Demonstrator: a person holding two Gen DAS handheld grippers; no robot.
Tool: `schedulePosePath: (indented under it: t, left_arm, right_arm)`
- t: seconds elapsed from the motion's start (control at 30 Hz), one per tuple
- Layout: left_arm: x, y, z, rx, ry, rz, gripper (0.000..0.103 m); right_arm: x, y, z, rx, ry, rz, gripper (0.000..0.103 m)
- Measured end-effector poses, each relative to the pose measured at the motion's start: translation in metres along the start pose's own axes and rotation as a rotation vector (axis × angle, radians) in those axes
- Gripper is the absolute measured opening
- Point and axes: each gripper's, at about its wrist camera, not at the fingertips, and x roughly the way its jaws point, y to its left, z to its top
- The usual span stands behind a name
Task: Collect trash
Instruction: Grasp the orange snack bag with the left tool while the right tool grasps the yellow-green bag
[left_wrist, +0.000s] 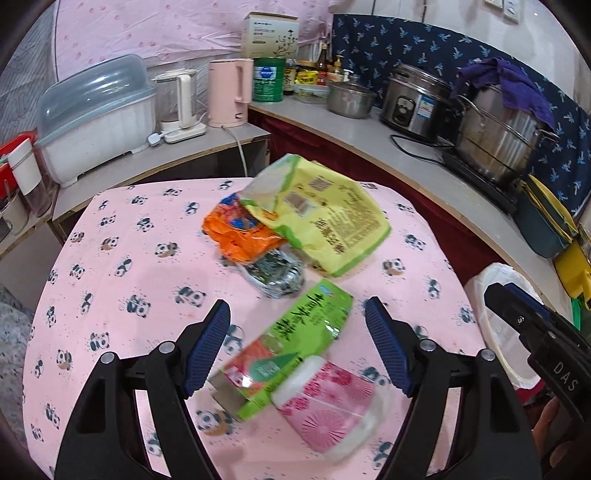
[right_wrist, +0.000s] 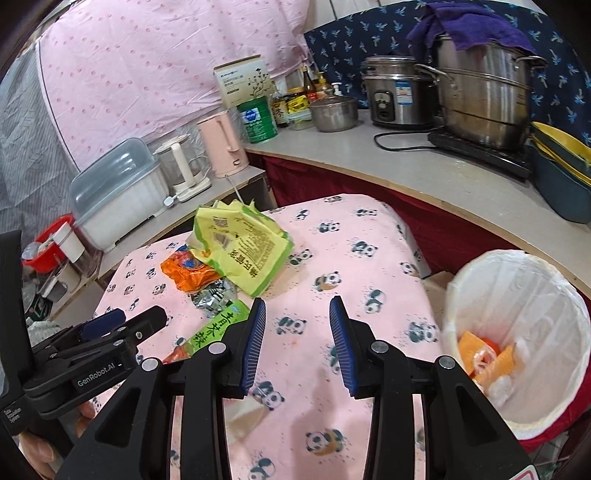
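- The left gripper (left_wrist: 297, 347) hangs over the near part of the tabletop (left_wrist: 122, 258), which is covered by a pink panda-print cloth; its jaws are spread wide and hold nothing.
- Between and just below those jaws lies a green snack packet (left_wrist: 295, 343), flat on the cloth, with a pink floral cup (left_wrist: 328, 398) lying on its side and touching the packet's near end.
- Farther back, near the middle of the tabletop, sits a small heap of trash: a yellow-green bag (left_wrist: 325, 218) leans over an orange wrapper (left_wrist: 240, 232), and a crumpled silver foil wrapper (left_wrist: 277, 273) lies just in front of both.
- The right gripper (right_wrist: 297, 343) hovers over a bare stretch of cloth to the right of the heap; its jaws are parted and grip nothing.
- A trash bin (right_wrist: 517, 288) lined with a white bag stands beside the right edge of the tabletop, below its level; orange and clear scraps lie inside.
- Behind the tabletop, a pink kettle (left_wrist: 231, 92) and a lidded white dish box (left_wrist: 98, 118) stand on a lower shelf, and a rice cooker (left_wrist: 417, 101) and a large steel pot (left_wrist: 506, 136) draped with a purple cloth stand on the counter.
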Motion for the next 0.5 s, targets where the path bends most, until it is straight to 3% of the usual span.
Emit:
schedulePosePath:
  t: [0.17, 0.27, 0.5]
  left_arm:
    - [0.015, 0.028, 0.017, -0.027, -0.002, 0.026, 0.077]
    - [0.028, 0.042, 0.029, -0.041, 0.001, 0.039, 0.08]
    - [0.073, 0.067, 0.055, -0.065, 0.033, 0.055, 0.082]
  right_arm:
    - [0.028, 0.015, 0.017, -0.028, 0.015, 0.011, 0.037]
    - [0.047, 0.021, 0.028, -0.032, 0.019, 0.024, 0.048]
    - [0.096, 0.033, 0.051, -0.074, 0.048, 0.011, 0.05]
